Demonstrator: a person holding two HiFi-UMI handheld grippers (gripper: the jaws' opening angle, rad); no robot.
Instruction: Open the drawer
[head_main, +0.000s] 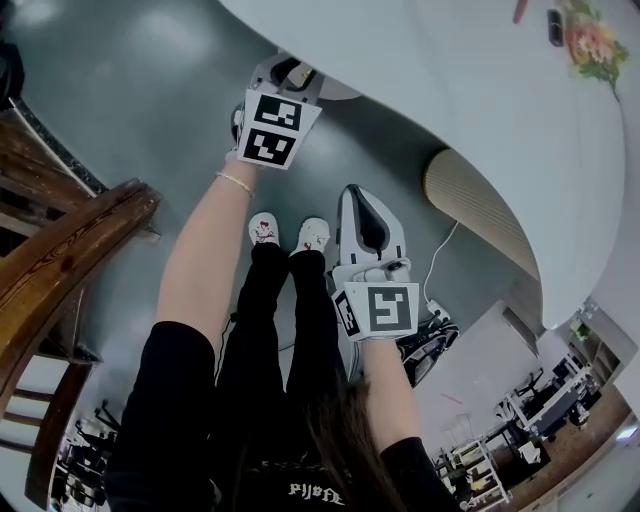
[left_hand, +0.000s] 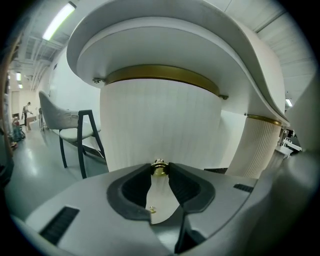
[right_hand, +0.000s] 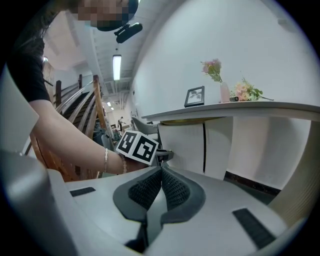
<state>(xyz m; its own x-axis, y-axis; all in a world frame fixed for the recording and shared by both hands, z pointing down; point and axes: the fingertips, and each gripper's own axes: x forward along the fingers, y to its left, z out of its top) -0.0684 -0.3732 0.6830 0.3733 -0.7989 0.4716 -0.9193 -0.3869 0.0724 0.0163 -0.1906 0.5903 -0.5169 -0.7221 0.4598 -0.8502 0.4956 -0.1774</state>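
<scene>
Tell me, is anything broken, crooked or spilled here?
Nothing stands out. The left gripper is closed on the small brass knob of the white panel, which looks undamaged. The right gripper is shut and empty. On the counter, the photo frame and vase stand upright.

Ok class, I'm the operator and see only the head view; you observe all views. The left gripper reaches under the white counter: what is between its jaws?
Observer: A small brass knob on the white ribbed front; the pads of the left gripper press on it.
Operator: And the right gripper's jaws?
Observer: The right gripper is shut, with nothing between them.
Operator: Anything on the counter?
Observer: A picture frame stands beside a vase of flowers.
</scene>
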